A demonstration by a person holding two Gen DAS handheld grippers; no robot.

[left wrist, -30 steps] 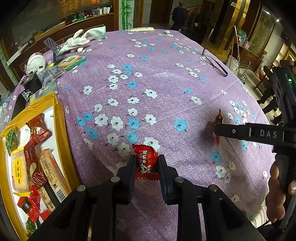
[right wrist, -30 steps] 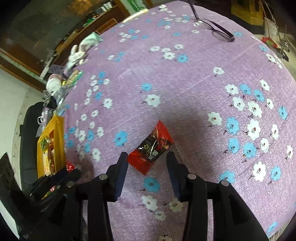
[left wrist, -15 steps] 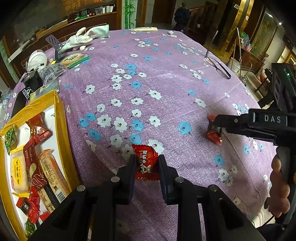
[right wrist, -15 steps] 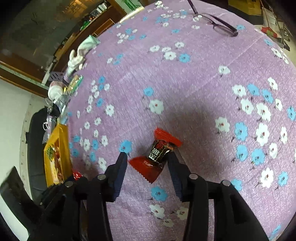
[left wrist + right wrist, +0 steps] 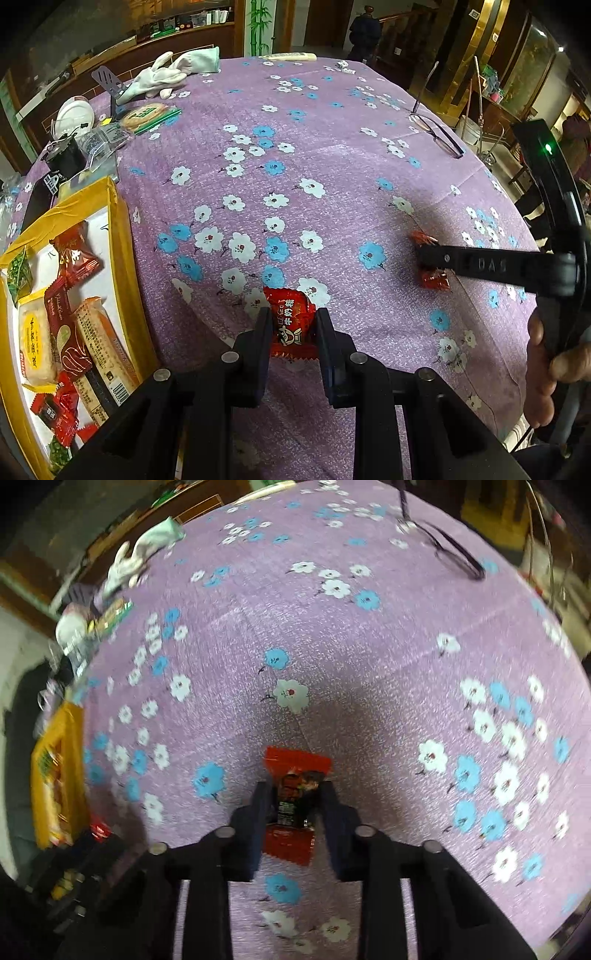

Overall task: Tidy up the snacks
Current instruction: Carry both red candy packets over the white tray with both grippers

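In the left wrist view, the left hand-held gripper (image 5: 291, 334) is clamped on a red milk-candy packet (image 5: 291, 321), exactly as it was a second ago, hanging just above the purple flowered worktop (image 5: 332, 147). What has changed is on the right: the right hand-held gripper (image 5: 424, 254), which a second ago stood over an upright sliver of red wrapper, now lies low across a red-and-black candy (image 5: 432, 277) on the cloth, with the wrapper showing above and below its finger. A hand (image 5: 546, 365) grips its handle at the frame edge. At the left sits a yellow tray (image 5: 122, 236) with a white floor; it holds several snacks already: red candies, a green packet, a yellow biscuit pack and long wafer packs lying side by side.

In the right wrist view, which is blurred, the candy that lay slanted between wide-spread fingers a second ago is now lined up lengthwise, and the jaws are closing on it, the pads at or nearly at its sides. My reading is that both hand-held grippers will soon each carry a candy to the tray (image 5: 59, 775), seen far left, well apart from this candy (image 5: 295, 794).
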